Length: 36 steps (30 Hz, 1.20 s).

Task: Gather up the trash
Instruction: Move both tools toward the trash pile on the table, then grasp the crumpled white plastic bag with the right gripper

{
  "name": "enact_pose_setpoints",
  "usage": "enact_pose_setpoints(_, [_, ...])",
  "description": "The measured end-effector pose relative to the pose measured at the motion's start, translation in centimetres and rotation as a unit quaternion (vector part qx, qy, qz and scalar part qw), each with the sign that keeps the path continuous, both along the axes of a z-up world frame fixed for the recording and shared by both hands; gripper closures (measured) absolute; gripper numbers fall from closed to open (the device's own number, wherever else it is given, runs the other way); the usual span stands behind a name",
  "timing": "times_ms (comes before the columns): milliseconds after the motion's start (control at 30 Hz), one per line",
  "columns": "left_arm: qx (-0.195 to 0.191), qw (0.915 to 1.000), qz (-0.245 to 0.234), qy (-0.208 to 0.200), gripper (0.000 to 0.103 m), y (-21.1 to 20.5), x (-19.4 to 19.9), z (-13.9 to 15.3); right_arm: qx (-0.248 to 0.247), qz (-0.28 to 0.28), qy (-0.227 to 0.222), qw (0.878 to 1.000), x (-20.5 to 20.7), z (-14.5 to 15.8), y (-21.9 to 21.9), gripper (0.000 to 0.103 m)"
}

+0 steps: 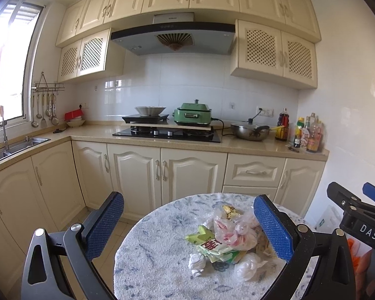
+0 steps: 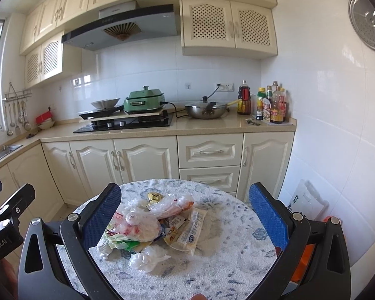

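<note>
**Trash still heaped on the table, nothing gathered yet**

By the look of things the collecting has not begun. The left gripper (image 1: 188, 227) and the right gripper (image 2: 185, 220) both hang above the round table (image 2: 227, 270) with their blue-padded fingers spread wide and nothing between them. All the trash lies in one loose heap near the table's middle, at about 6 o'clock in each wrist view.

A crumpled clear plastic bag (image 2: 140, 227) with red print sits on top. Under it at 7 o'clock is a green snack wrapper (image 1: 212, 246). A flat pale sachet (image 2: 187, 235) lies at the heap's 3 o'clock edge, a small knotted clear bag (image 2: 148, 256) at its near edge, and a crumpled white tissue (image 1: 196, 262) beside that. A bag leaning against the wall (image 2: 306, 200) at 3 o'clock may be the receptacle; I cannot tell.
</note>
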<state>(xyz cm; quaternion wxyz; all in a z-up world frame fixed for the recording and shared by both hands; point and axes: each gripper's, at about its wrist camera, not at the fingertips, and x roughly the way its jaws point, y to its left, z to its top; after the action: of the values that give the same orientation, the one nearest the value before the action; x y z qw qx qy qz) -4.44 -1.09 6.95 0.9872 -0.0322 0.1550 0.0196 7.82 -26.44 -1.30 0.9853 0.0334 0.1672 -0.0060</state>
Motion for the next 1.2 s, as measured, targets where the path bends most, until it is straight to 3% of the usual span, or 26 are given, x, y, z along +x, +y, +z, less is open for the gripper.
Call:
enact_pose_setpoints(467, [-0.001,0.9988,-0.005,0.049,0.001,0.6,2.5,-3.0,-0.004,0.025,0.084,0.996,2.3,-5.0,0.6,0.000])
enact_pose_setpoints(867, [-0.001,0.9910,-0.004,0.134,0.001,1.9,7.3,-7.1,-0.013,0.084,0.204,0.975,6.3,-13.3,3.3,0.000])
enact_pose_setpoints(1200, [0.009,0.9812,-0.016,0.192,0.001,2.6,12.7,-9.9,-0.005,0.107,0.254,0.961,9.1,-16.9,4.8,0.007])
